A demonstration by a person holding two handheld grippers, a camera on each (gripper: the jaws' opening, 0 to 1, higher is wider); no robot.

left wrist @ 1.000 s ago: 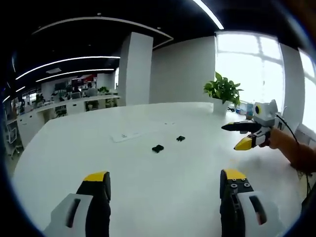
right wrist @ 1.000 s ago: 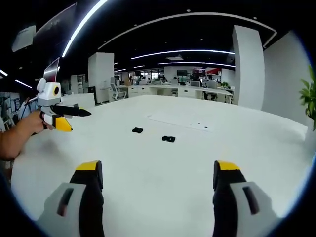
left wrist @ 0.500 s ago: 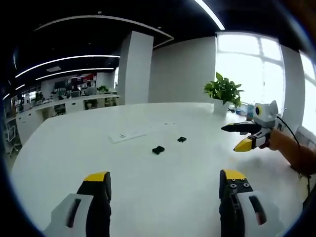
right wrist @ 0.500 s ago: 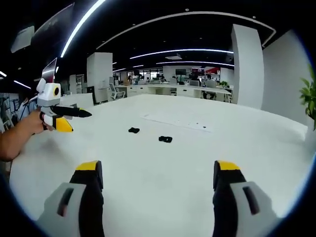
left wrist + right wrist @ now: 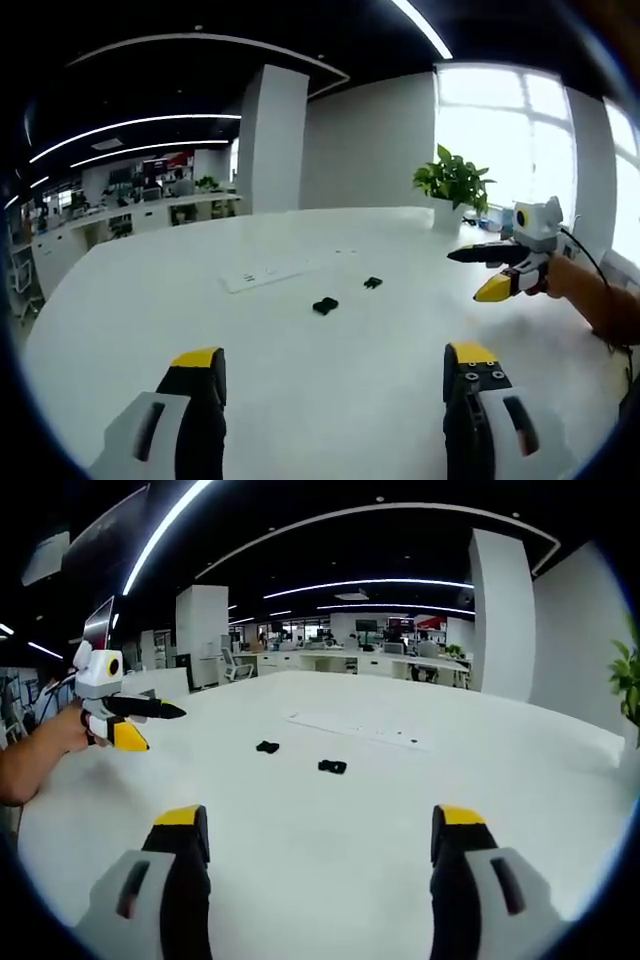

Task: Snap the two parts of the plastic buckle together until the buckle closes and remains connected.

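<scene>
Two black plastic buckle parts lie apart on a white table (image 5: 300, 380): the larger buckle half (image 5: 324, 305) nearer, the smaller buckle half (image 5: 373, 283) beyond it. The left gripper (image 5: 335, 385) and right gripper (image 5: 315, 845) hover above the table, jaws spread wide, holding nothing. A potted plant (image 5: 452, 185) stands at the table's far edge.

A large white table (image 5: 330, 400) is seen, its rounded far edge curving across the left gripper view. A flat white strip (image 5: 270, 272), possibly a power strip, is laid toward the table's far edge; in the right gripper view it is seen as a long pale strip (image 5: 360, 730). A potted green plant (image 5: 452, 185) is set at the table's far right edge, before a bright window (image 5: 500, 140). A white square pillar (image 5: 272, 140) is placed behind the table, and rows of office desks (image 5: 370, 660) are seen beyond under long ceiling light strips (image 5: 370, 585).
</scene>
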